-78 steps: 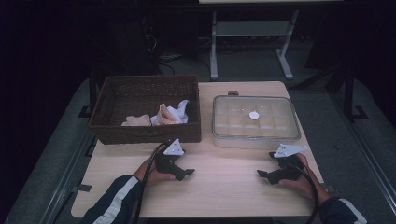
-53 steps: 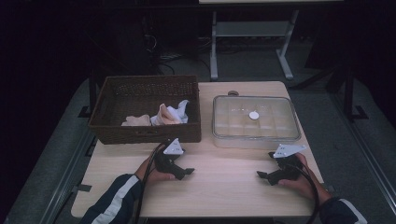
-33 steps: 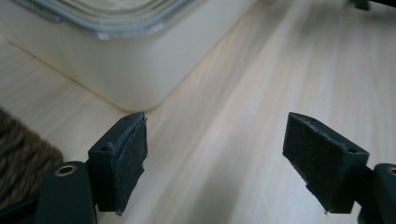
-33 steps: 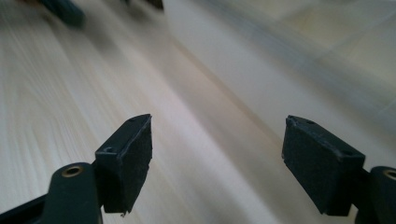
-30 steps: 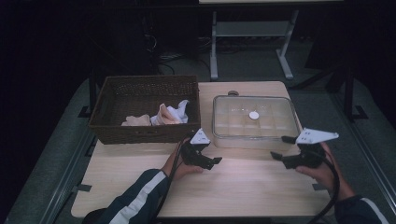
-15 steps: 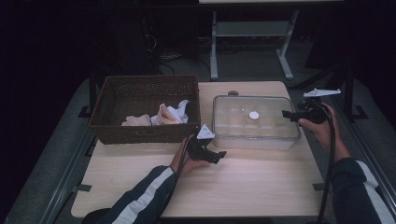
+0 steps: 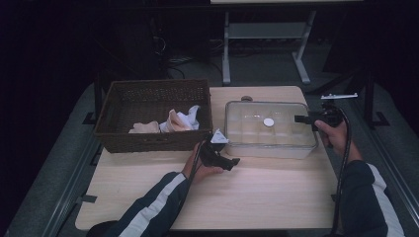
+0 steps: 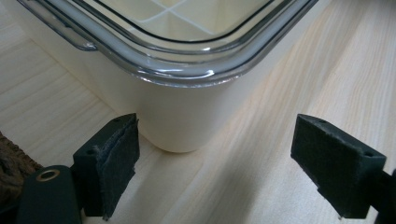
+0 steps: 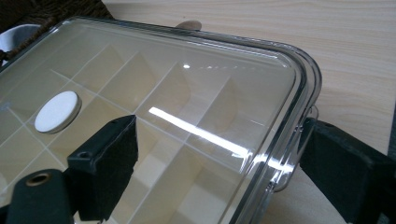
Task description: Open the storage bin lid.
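One lidded box (image 7: 271,129) — long axis across table, lid up.

A white container's (image 8: 187,116) rounded corner stands between wide-apart jaws on the wooden table (image 8: 289,74).

Dark woven wicker basket (image 7: 153,116) at left of pale wooden surface (image 7: 257,192), crumpled light cloths (image 7: 170,121) inside. Clear-lidded compartmented plastic box (image 7: 269,129) just right of basket, small white disc (image 7: 268,121) on lid. Left gripper (image 7: 220,157) at box's near-left corner, right gripper (image 7: 309,118) at its right edge.
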Available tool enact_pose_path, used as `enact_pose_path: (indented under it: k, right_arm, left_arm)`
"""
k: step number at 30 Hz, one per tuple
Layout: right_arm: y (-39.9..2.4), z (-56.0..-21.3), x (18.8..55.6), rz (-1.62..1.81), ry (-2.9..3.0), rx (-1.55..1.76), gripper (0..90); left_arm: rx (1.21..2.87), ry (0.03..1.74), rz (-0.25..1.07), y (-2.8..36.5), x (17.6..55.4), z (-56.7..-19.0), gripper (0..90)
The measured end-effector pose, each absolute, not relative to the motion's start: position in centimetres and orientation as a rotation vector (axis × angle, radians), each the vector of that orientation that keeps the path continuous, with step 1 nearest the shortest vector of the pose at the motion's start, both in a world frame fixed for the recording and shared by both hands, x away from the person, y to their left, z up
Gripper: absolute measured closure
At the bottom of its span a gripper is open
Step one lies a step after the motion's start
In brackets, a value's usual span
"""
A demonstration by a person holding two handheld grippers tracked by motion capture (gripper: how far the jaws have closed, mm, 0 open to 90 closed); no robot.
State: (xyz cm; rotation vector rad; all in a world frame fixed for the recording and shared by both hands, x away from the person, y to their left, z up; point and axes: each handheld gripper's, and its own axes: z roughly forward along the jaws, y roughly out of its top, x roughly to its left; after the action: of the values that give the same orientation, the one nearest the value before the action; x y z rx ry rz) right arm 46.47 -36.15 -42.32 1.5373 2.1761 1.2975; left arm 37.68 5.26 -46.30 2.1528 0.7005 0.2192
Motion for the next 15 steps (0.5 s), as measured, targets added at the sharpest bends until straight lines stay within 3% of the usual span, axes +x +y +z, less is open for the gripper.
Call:
enact_pose_path:
  k: [15]
  right_arm:
    - [-36.5,-42.9,45.5,1.368,2.267,1.44,11.4]
  left_arm:
    - [2.05,0.657,0.155,6.5,35.9,-43.6,20.7]
